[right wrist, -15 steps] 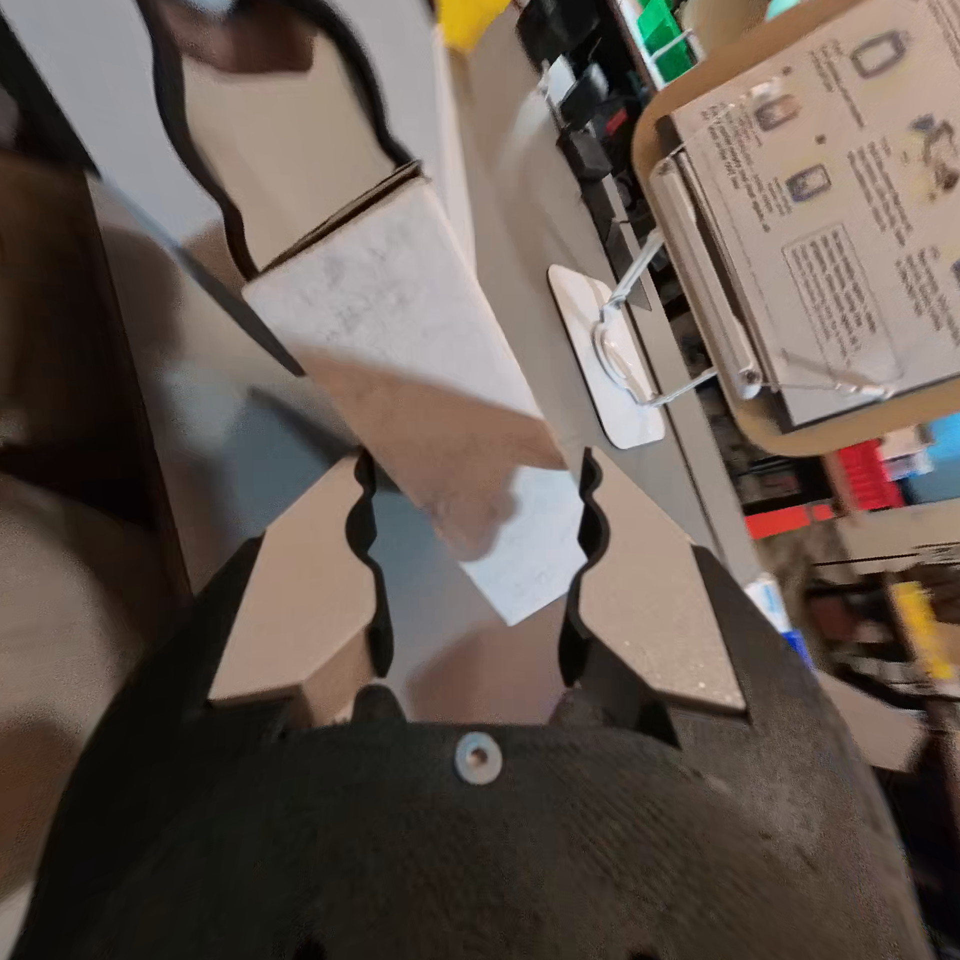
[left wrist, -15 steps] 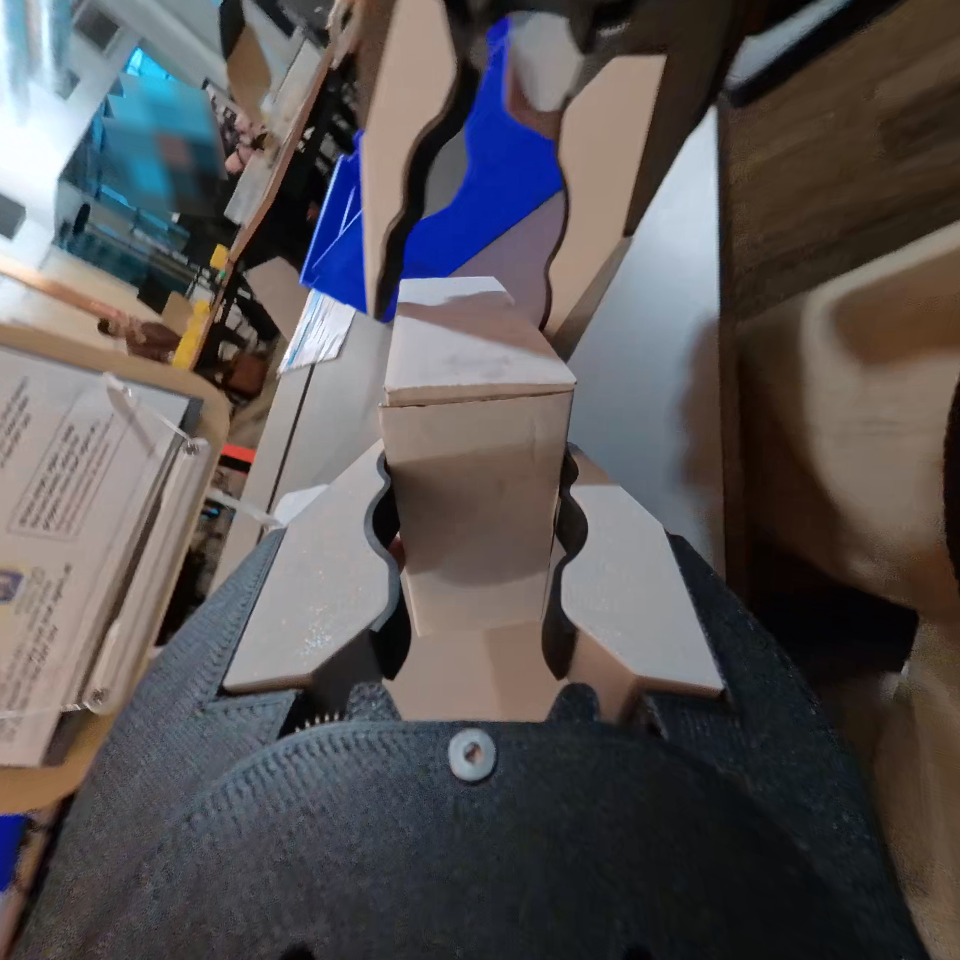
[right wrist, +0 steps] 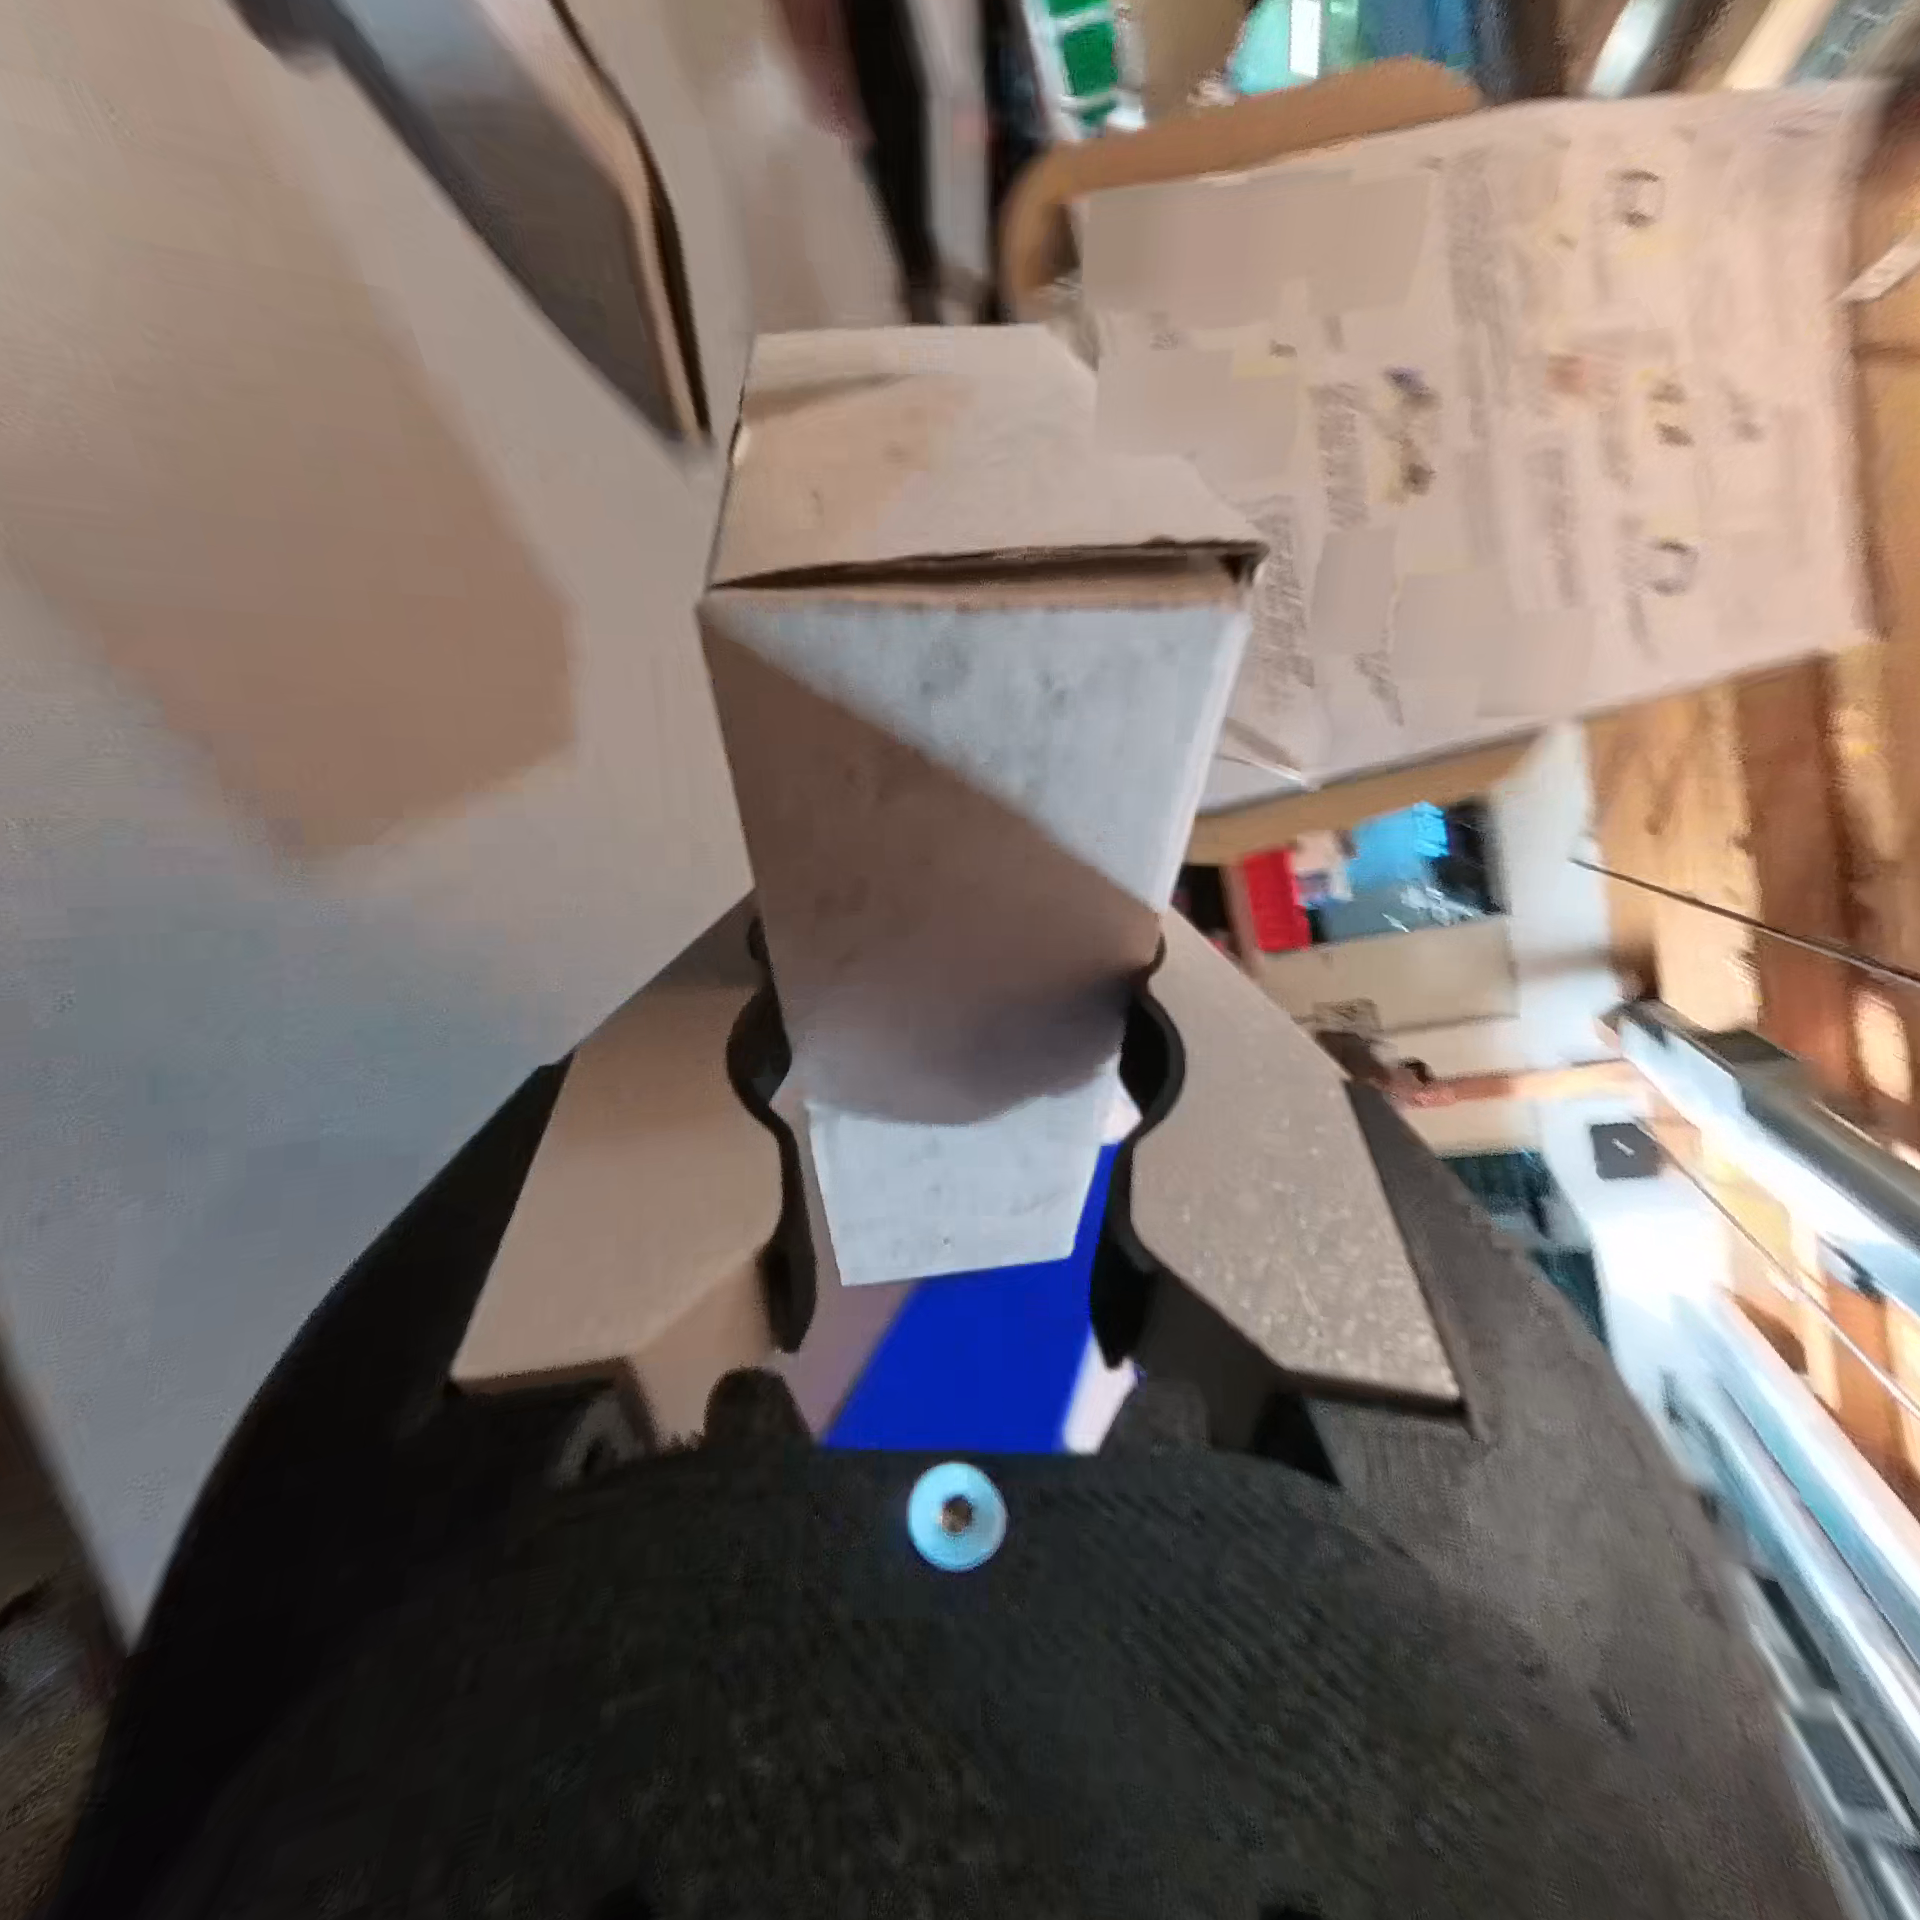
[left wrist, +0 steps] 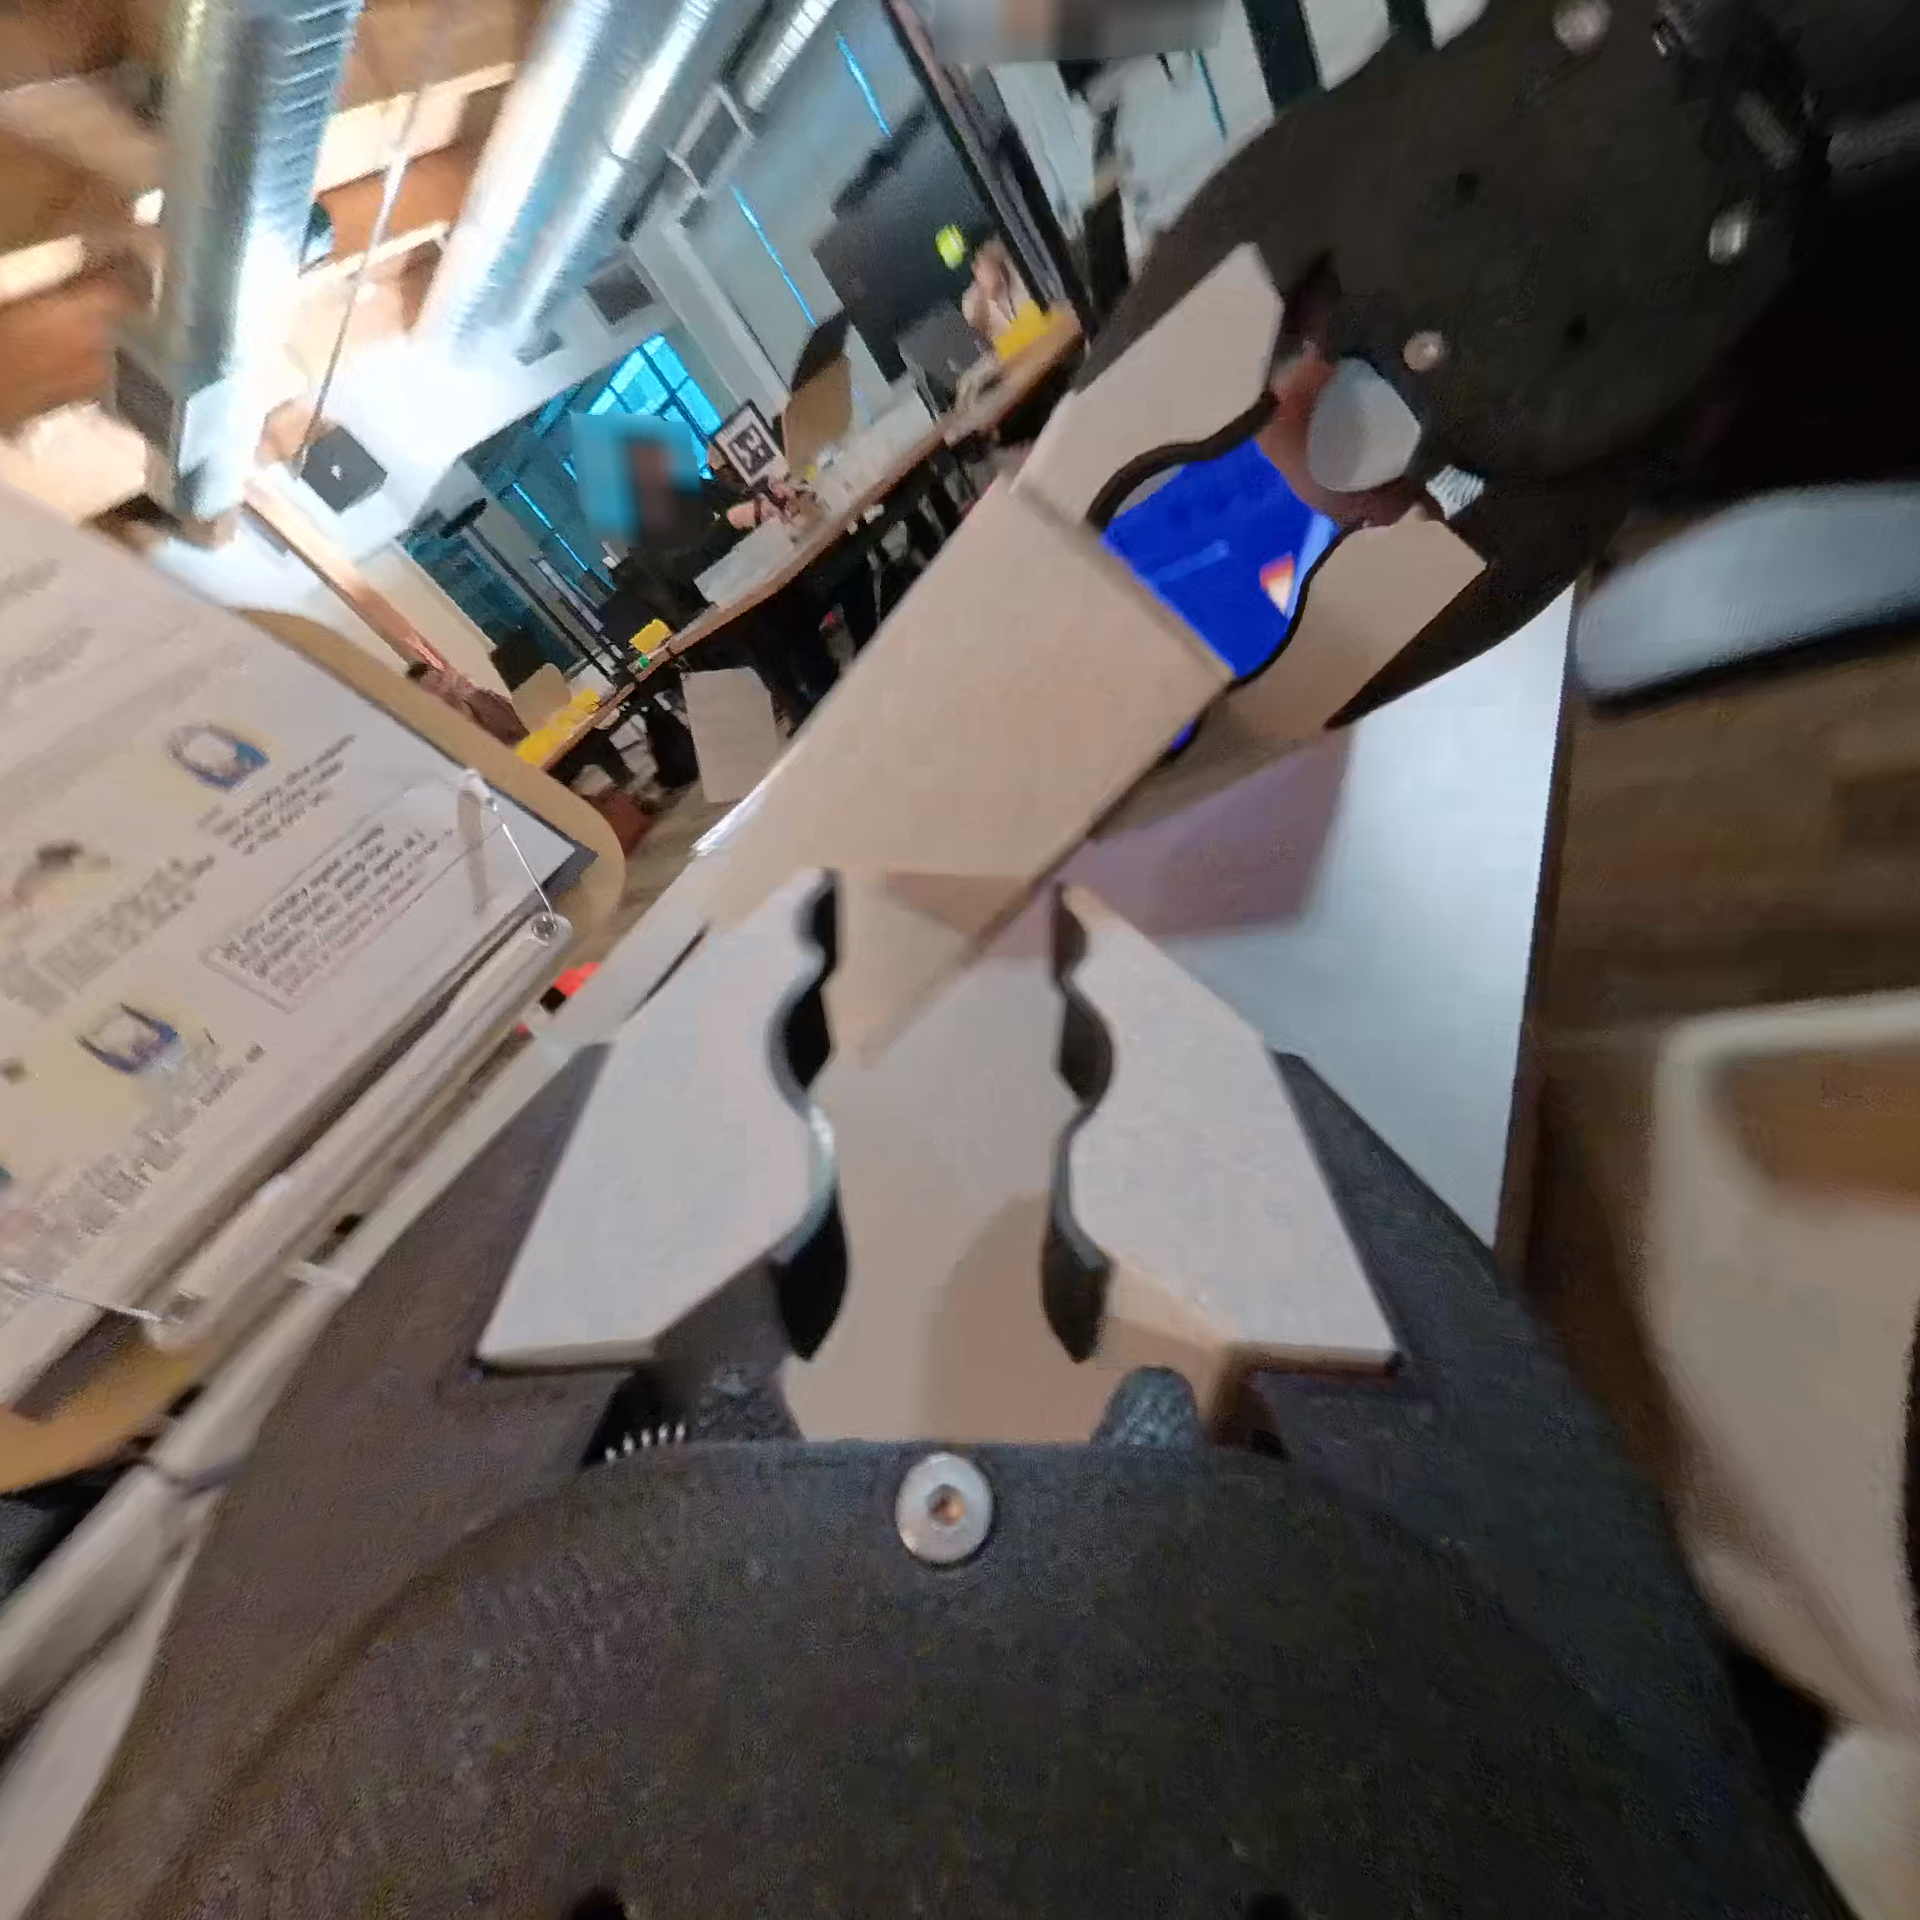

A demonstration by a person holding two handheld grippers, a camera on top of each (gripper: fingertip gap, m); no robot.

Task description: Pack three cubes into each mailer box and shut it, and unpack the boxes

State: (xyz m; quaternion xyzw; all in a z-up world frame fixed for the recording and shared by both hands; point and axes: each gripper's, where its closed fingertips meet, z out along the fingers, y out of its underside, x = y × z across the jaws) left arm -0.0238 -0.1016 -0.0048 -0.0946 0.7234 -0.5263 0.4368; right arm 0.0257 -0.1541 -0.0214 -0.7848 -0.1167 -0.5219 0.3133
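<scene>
A brown cardboard mailer box (left wrist: 997,717) is held in the air between both grippers, closed and tilted. My left gripper (left wrist: 940,920) is shut on its near end, with the box running up and right to the right gripper (left wrist: 1236,520), which grips the far end. In the right wrist view the box (right wrist: 966,748) stands between the fingers of my right gripper (right wrist: 956,935), and both fingers touch its sides. No cubes show in either view.
A sheet in a clear stand (left wrist: 260,935) is close on the left; it also shows in the right wrist view (right wrist: 1507,416). A blue bin (left wrist: 1205,561) lies beyond the box. The grey tabletop (left wrist: 1434,935) and a brown wooden panel (left wrist: 1714,883) are at right. The left gripper's tips are roughly 8 cm from the right gripper's.
The right gripper has moved onto the far end of the box and closed on it. Both views have swung and the box is now tilted. The left grip is unchanged.
</scene>
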